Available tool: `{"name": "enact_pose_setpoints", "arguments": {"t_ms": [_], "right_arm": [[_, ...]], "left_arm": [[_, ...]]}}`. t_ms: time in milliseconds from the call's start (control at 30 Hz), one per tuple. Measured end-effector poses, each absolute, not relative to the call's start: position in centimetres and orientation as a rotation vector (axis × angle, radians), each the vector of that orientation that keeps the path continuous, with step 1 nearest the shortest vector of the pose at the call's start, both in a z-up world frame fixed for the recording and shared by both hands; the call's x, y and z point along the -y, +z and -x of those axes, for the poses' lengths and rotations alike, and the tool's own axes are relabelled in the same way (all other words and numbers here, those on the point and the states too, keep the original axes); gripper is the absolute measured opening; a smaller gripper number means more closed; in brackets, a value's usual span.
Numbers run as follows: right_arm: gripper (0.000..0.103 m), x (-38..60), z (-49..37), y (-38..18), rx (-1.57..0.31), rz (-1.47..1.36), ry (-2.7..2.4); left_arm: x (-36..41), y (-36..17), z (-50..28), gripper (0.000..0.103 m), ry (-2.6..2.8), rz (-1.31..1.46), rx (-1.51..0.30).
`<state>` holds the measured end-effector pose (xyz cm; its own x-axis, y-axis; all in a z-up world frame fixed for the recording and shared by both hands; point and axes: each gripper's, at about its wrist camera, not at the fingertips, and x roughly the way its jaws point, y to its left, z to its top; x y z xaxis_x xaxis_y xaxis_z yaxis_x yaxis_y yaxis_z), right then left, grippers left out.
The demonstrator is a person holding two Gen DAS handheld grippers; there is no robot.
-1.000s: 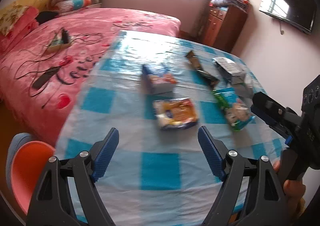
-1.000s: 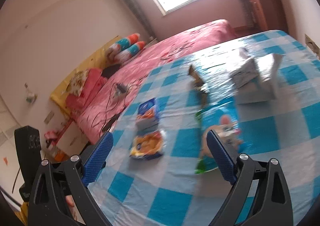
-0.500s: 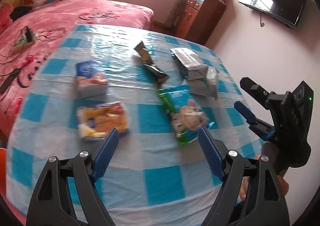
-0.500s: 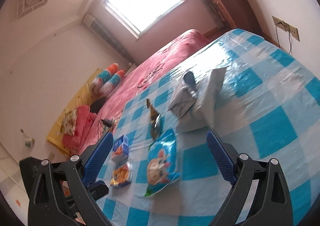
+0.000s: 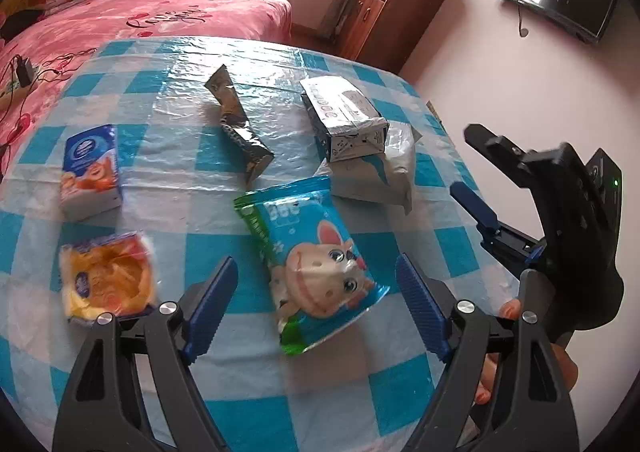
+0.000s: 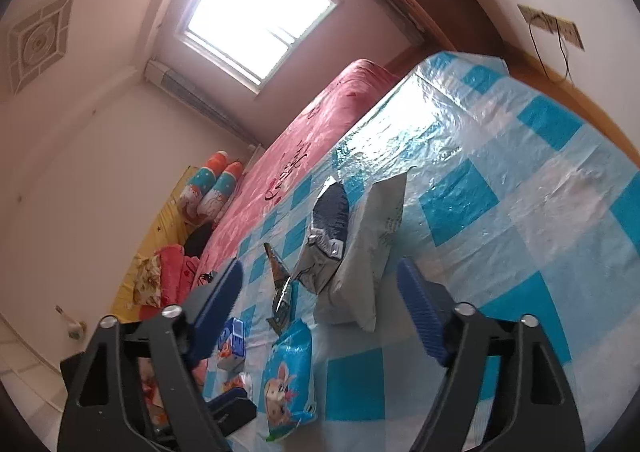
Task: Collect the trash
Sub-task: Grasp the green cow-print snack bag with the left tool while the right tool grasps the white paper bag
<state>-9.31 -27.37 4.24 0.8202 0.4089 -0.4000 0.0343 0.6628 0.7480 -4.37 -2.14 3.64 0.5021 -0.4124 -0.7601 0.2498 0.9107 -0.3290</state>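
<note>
Left hand-held gripper [image 5: 316,310]: I hold it open over the blue cartoon-printed snack bag [image 5: 316,264].
Right hand-held gripper [image 6: 320,306]: open, jaws just closing, gripping nothing, above the blue-checked bench [image 6: 520,179].

The yellow packet [image 5: 106,284] is blurred, its print unreadable. In the right wrist view the left gripper [image 6: 232,408] hides part of the blue box [image 6: 232,340], and the desk [image 6: 520,211] runs past the frame's edge.
</note>
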Motion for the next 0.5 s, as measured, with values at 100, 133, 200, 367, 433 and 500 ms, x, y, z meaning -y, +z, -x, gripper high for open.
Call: {"name": "enact_pose_setpoints", "arguments": {"t_ms": [100,133,200,367,433,500], "right_arm": [[0.063,27.6,8.3,3.8,-0.607,-0.836,0.218],[0.060,27.5,7.8,3.6,-0.624,-0.832,0.213],[0.057,27.3,7.3,3.2,-0.643,-0.828,0.212],[0.055,26.7,6.2,2.4,-0.689,-0.809,0.189],[0.052,26.5,5.6,2.2,-0.705,-0.791,0.175],[0.049,26.2,5.3,1.8,-0.720,-0.779,0.164]], "left_arm": [[2.9,3.3,3.7,0.082,-0.394,0.166,-0.976],[3.0,3.0,3.5,0.082,-0.389,0.162,-0.980],[3.1,2.7,3.2,0.082,-0.378,0.158,-0.987],[3.1,1.9,2.3,0.082,-0.357,0.140,-0.998],[3.1,1.5,1.9,0.081,-0.355,0.146,-1.004],[3.2,1.2,1.6,0.080,-0.353,0.145,-1.005]]}}
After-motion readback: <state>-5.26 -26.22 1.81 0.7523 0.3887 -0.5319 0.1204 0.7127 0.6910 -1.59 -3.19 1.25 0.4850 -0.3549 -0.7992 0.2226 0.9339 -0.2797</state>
